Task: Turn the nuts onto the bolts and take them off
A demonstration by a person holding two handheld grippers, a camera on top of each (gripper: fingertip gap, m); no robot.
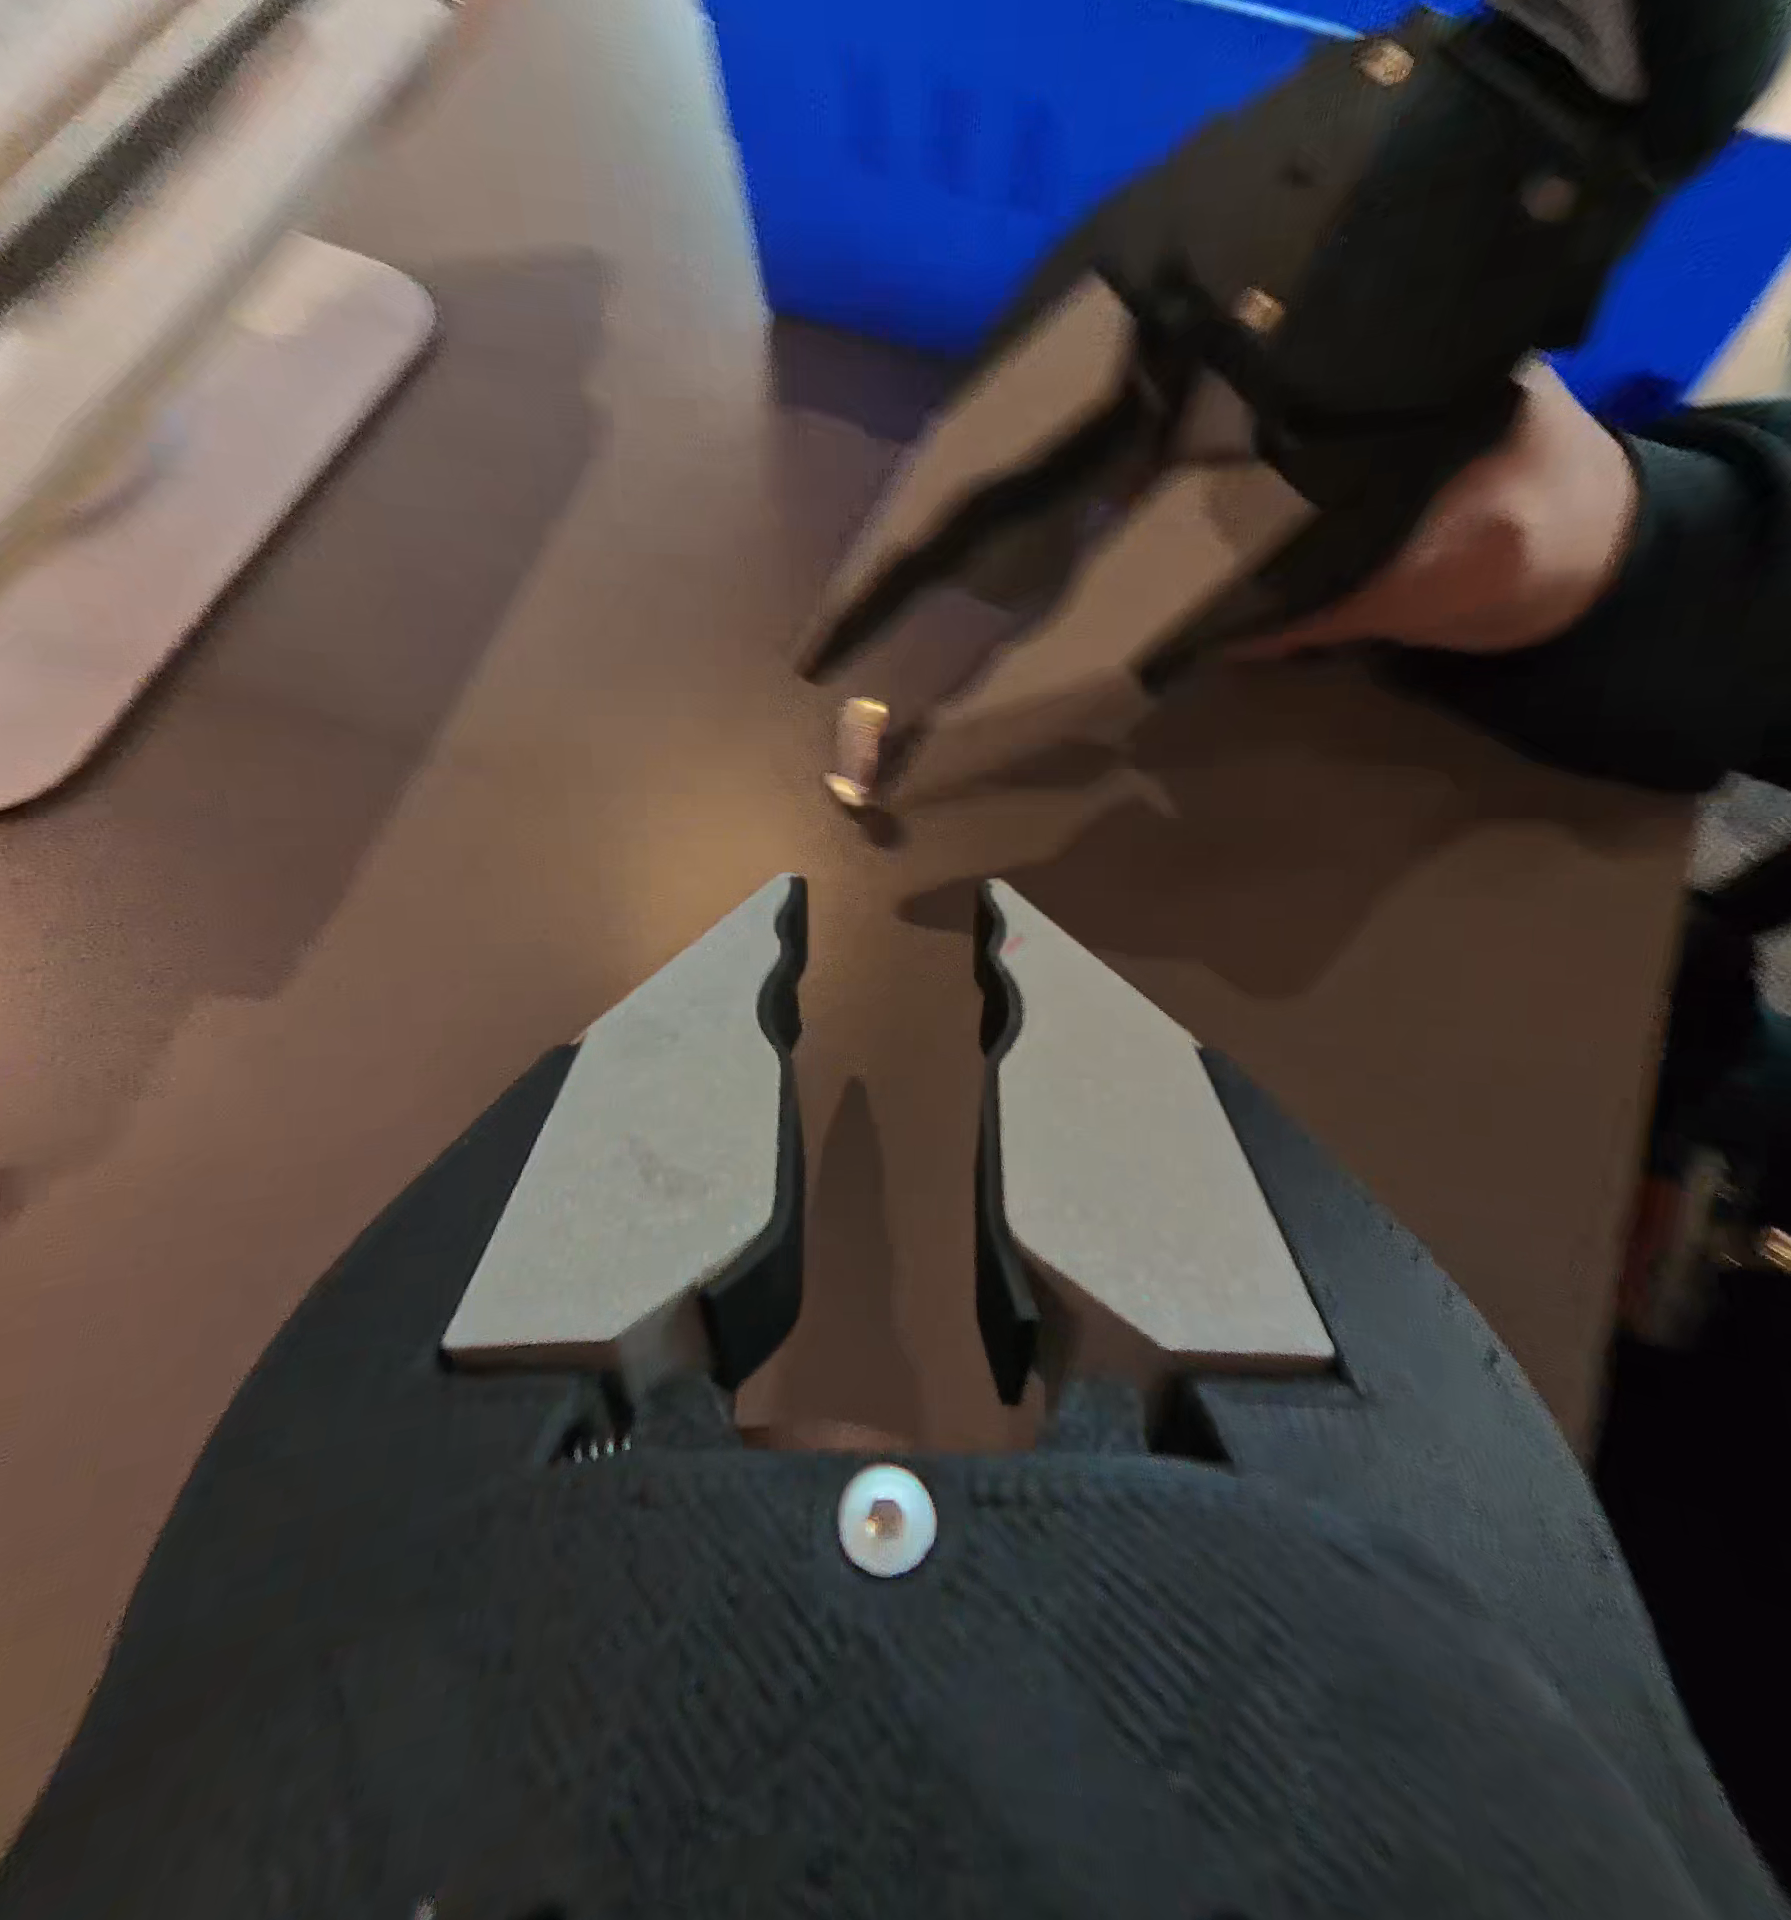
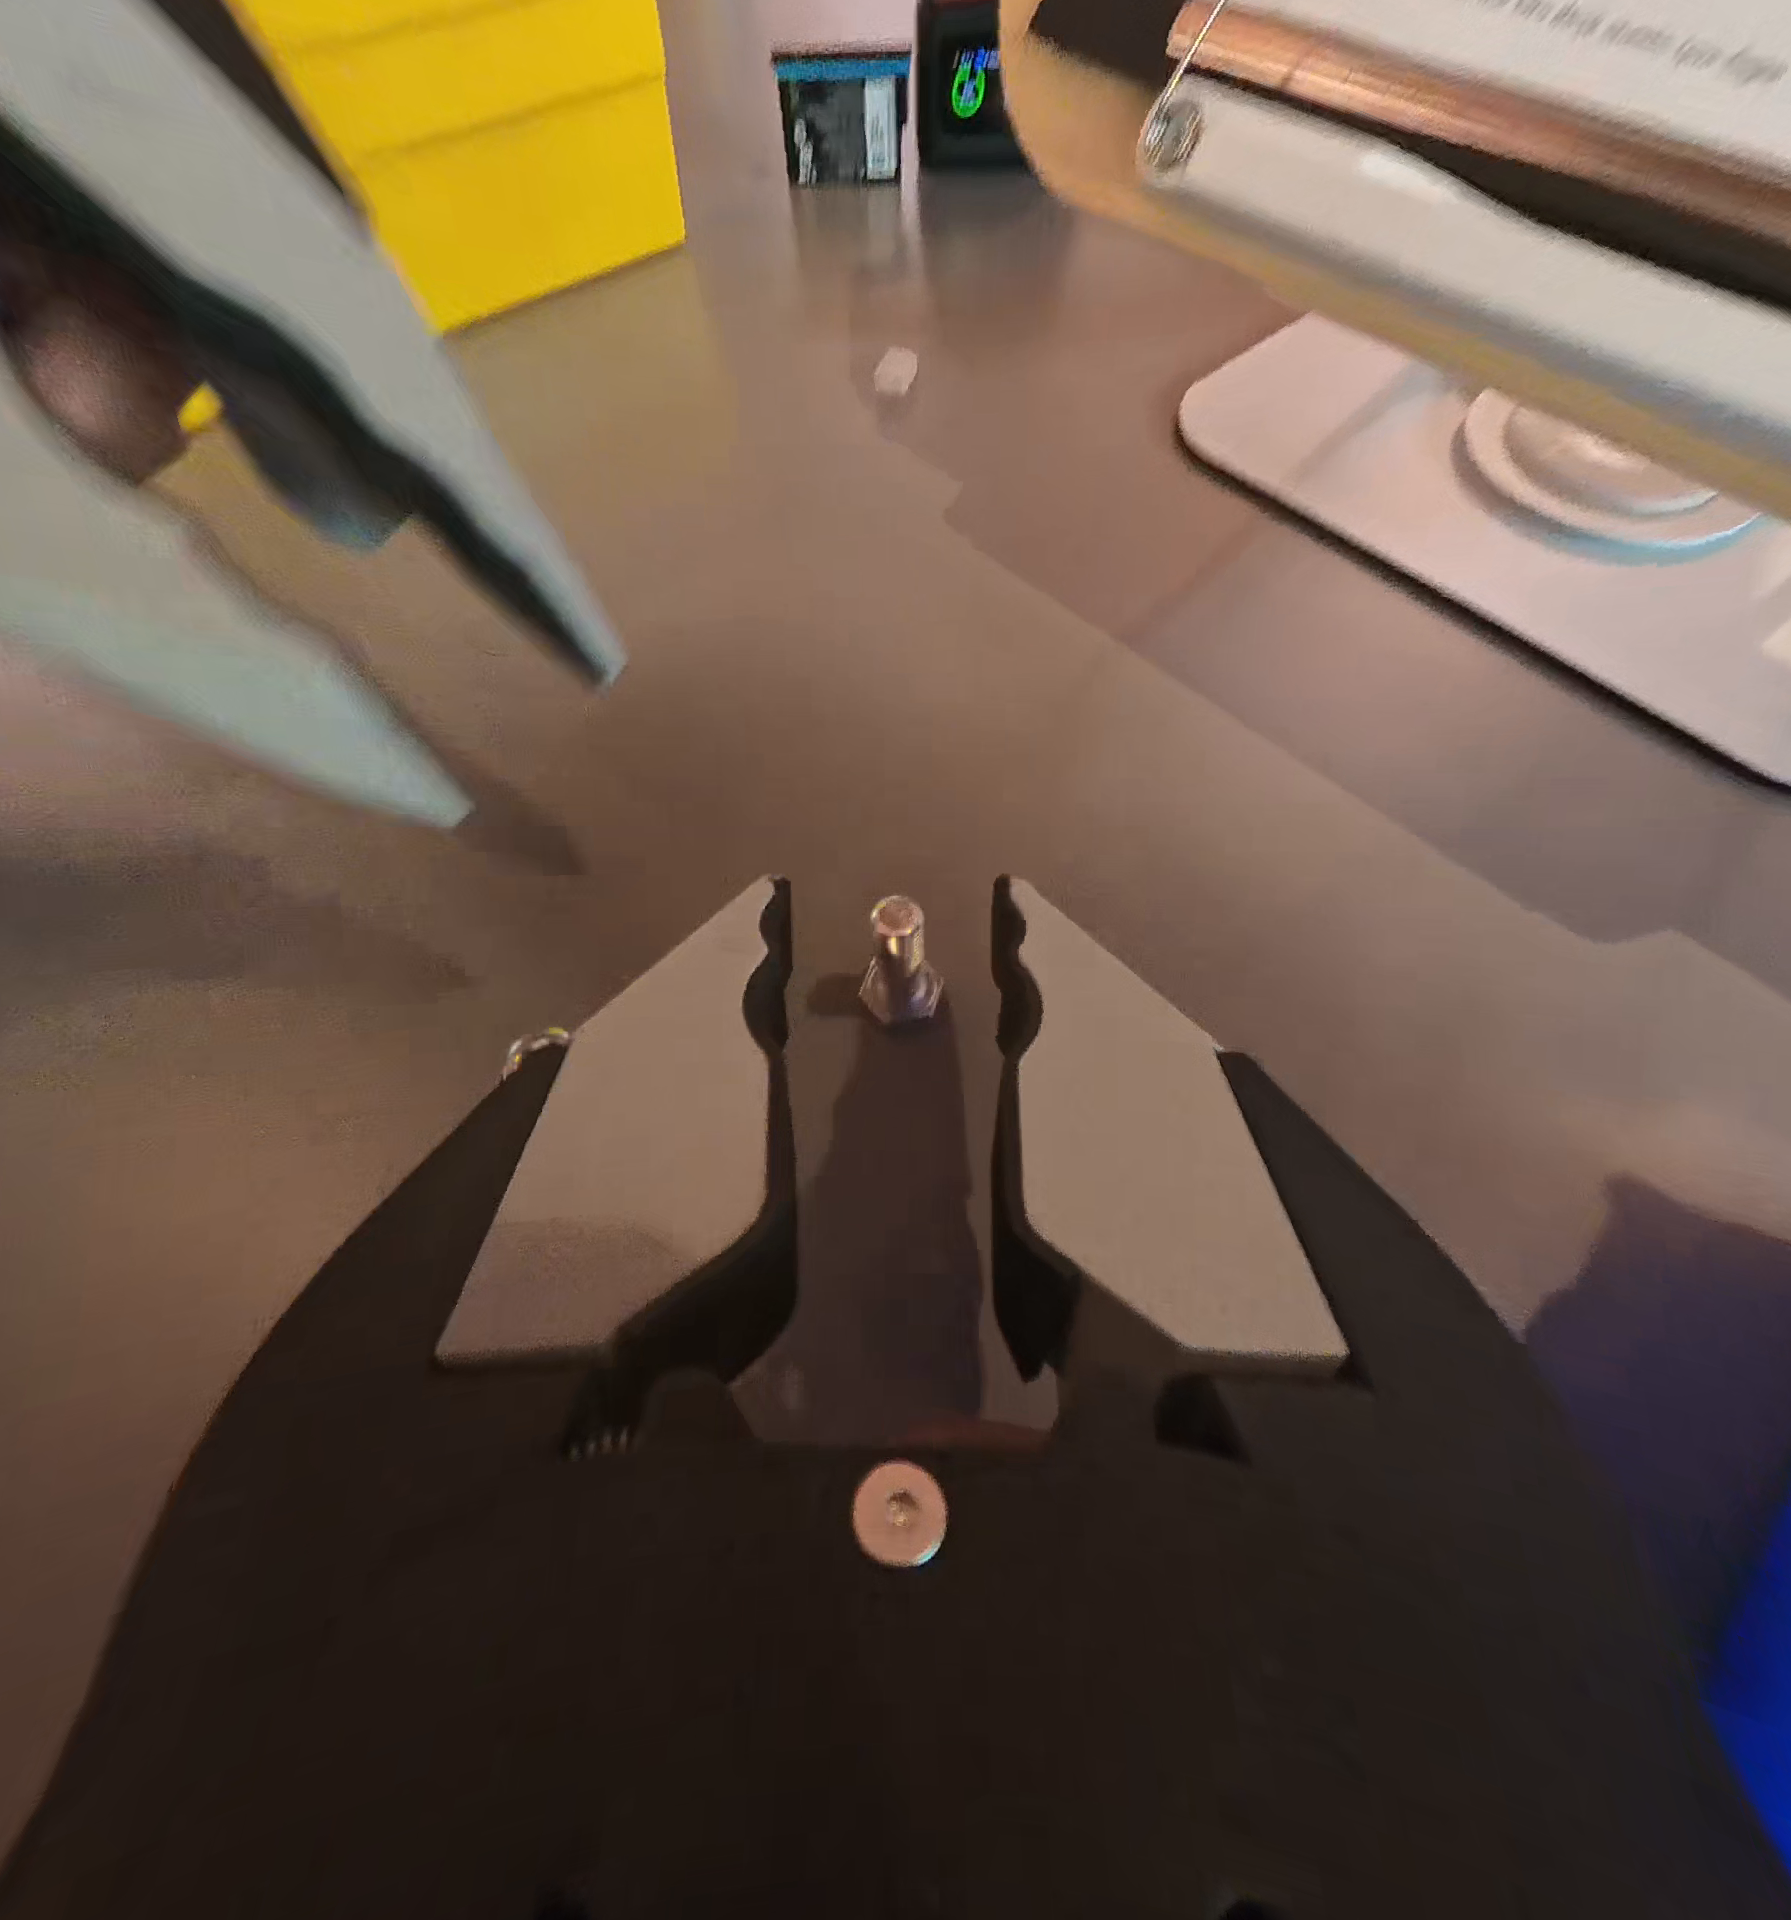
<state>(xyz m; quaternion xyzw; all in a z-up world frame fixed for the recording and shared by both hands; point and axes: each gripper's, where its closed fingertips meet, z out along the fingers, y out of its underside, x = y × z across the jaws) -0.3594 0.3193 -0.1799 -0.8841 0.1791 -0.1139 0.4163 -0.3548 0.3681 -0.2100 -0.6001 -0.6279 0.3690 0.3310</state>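
A small silver bolt (image 2: 896, 966) stands on its hex end on the dark table (image 2: 870, 675). It sits between the fingertips of my right gripper (image 2: 891, 888), which is open with a gap on each side of the bolt. A small silver nut (image 2: 896, 369) lies alone farther off on the table. My left gripper (image 1: 891, 894) is open and empty, a short way from the bolt (image 1: 858, 758) and pointed at it. The right gripper (image 1: 860, 738) shows in the left wrist view, straddling the bolt. The left gripper (image 2: 538, 748) shows blurred in the right wrist view.
A blue bin (image 1: 974, 156) stands behind the bolt. A yellow box (image 2: 517, 156), a small box (image 2: 839, 114) and a small device with a lit screen (image 2: 964, 83) stand at the far side. A monitor stand's base (image 2: 1493, 540) lies to the right. A person's hand (image 1: 1493, 540) holds the right gripper. It is some 20 cm from my left tips to the small silver nut (image 2: 896, 369).
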